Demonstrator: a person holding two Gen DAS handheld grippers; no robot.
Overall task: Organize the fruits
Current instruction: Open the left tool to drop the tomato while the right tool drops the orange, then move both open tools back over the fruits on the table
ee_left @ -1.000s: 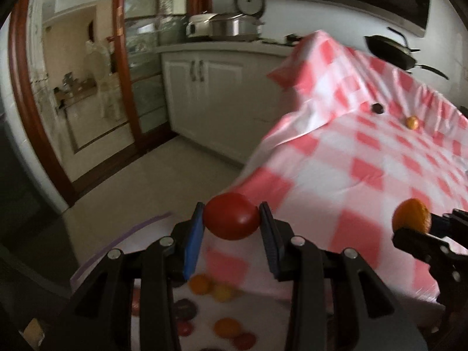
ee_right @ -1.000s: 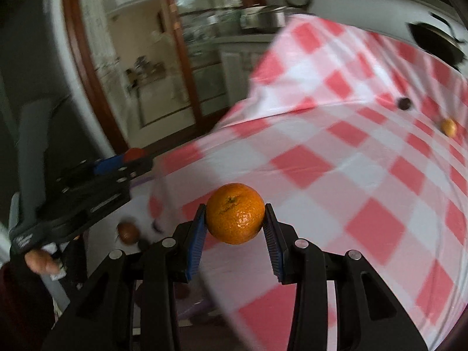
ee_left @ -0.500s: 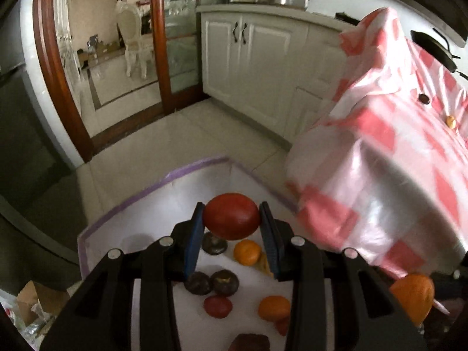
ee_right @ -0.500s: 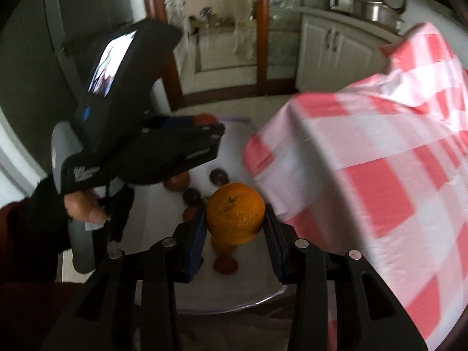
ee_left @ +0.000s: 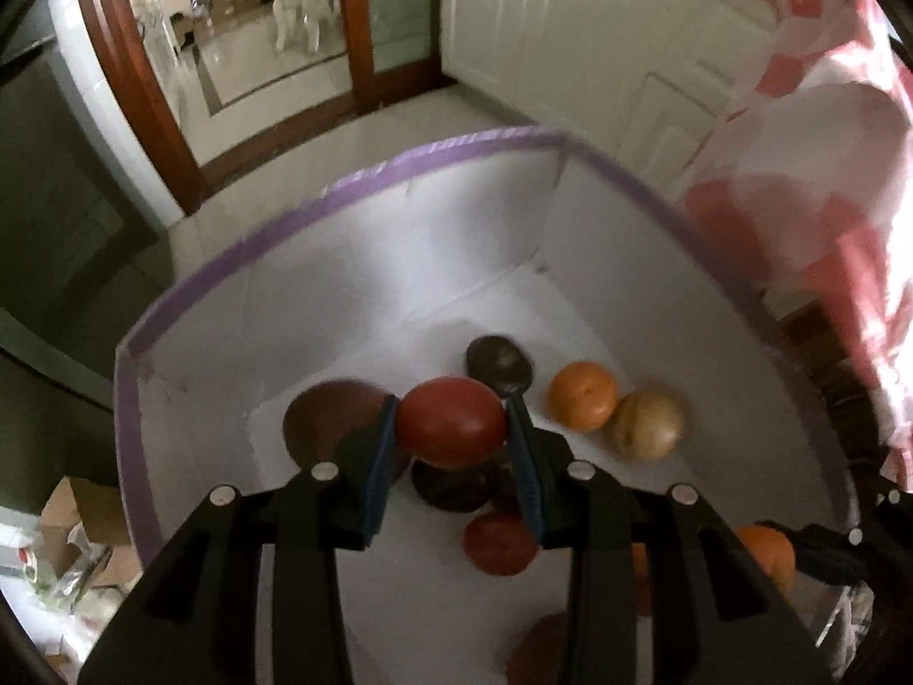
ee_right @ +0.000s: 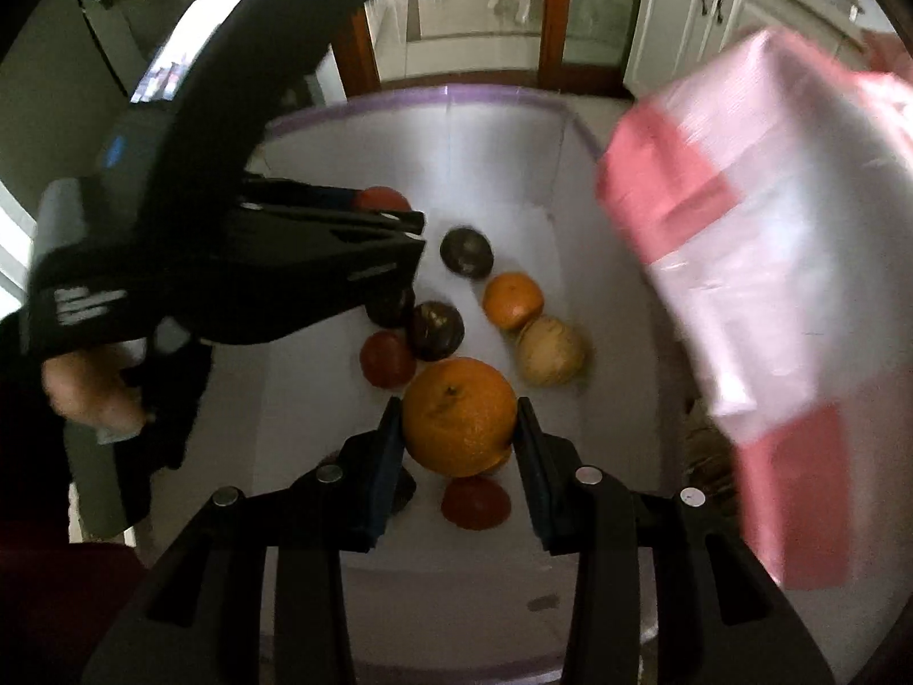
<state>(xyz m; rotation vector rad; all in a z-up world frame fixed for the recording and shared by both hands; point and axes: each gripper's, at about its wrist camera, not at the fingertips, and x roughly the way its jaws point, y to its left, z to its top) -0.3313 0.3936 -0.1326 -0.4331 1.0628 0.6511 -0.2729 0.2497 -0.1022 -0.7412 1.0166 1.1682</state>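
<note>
My left gripper (ee_left: 451, 434) is shut on a red tomato (ee_left: 451, 422) and holds it over a white box with a purple rim (ee_left: 445, 145). My right gripper (ee_right: 459, 425) is shut on an orange (ee_right: 459, 416) above the same box (ee_right: 411, 97). Several fruits lie on the box floor: an orange (ee_right: 512, 299), a tan fruit (ee_right: 550, 351), dark round fruits (ee_right: 466, 251) and red tomatoes (ee_right: 388, 359). The left gripper also shows in the right wrist view (ee_right: 394, 222), to the left, with its tomato (ee_right: 381, 198) at its tip.
The box stands on the floor beside a table hung with a red and white checked cloth (ee_right: 759, 240). White cabinets (ee_left: 576, 28) and a glass door with a wooden frame (ee_left: 354, 17) lie beyond. Cardboard and clutter (ee_left: 68, 536) sit at lower left.
Both grippers have swung away from the table top and down over the box, each still holding its fruit. The box and its fruits now fill both views.
</note>
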